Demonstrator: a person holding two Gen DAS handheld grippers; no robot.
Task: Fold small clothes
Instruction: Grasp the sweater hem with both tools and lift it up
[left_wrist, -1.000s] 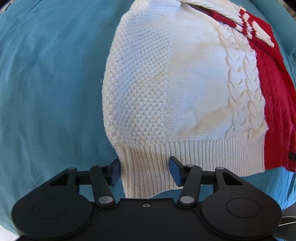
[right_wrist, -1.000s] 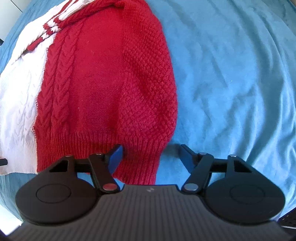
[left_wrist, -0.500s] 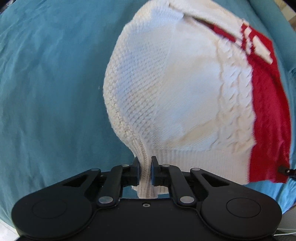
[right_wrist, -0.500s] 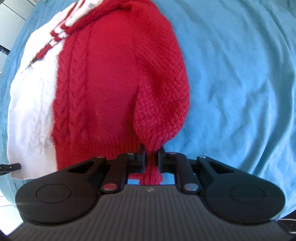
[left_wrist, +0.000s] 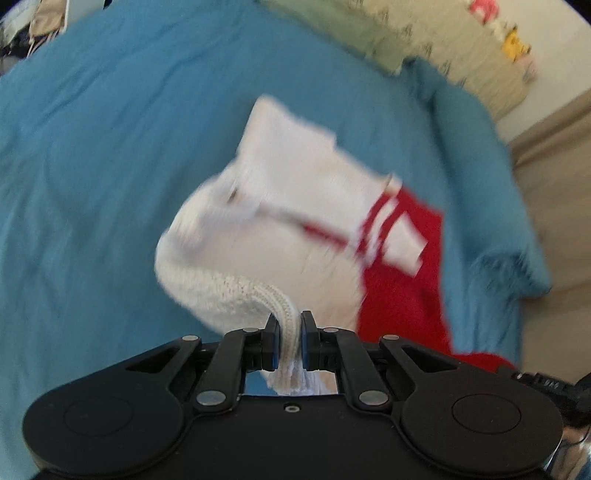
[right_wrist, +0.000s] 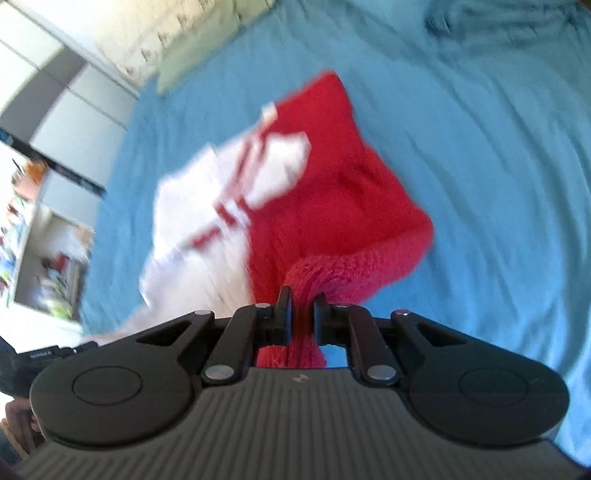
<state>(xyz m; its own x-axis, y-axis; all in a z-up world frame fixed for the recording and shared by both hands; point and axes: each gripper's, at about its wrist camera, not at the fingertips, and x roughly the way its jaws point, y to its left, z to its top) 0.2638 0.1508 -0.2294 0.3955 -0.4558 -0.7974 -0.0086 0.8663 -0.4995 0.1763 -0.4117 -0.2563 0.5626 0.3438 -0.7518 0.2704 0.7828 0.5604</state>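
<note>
My left hand-held gripper (left_wrist: 287, 341) clamps the white hem of the sweater (left_wrist: 280, 221) and my right hand-held gripper (right_wrist: 302, 319) clamps its red hem, above the blue bedspread (left_wrist: 92, 166).

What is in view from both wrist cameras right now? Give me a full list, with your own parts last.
sweater: one, half white, half red, with red and white stripes near the top; bottom hem lifted off the bedcover, the rest hanging toward it.
bedcover: one, blue, spread under everything.
pillow: one, pale with a small print, at the far edge of the bed.
cupboard: pale doors, left of the bed in the right wrist view.
shelf: blurred colourful items, contents unreadable.
left gripper: black, shut on the white hem corner.
right gripper: black, shut on the red hem corner.
</note>
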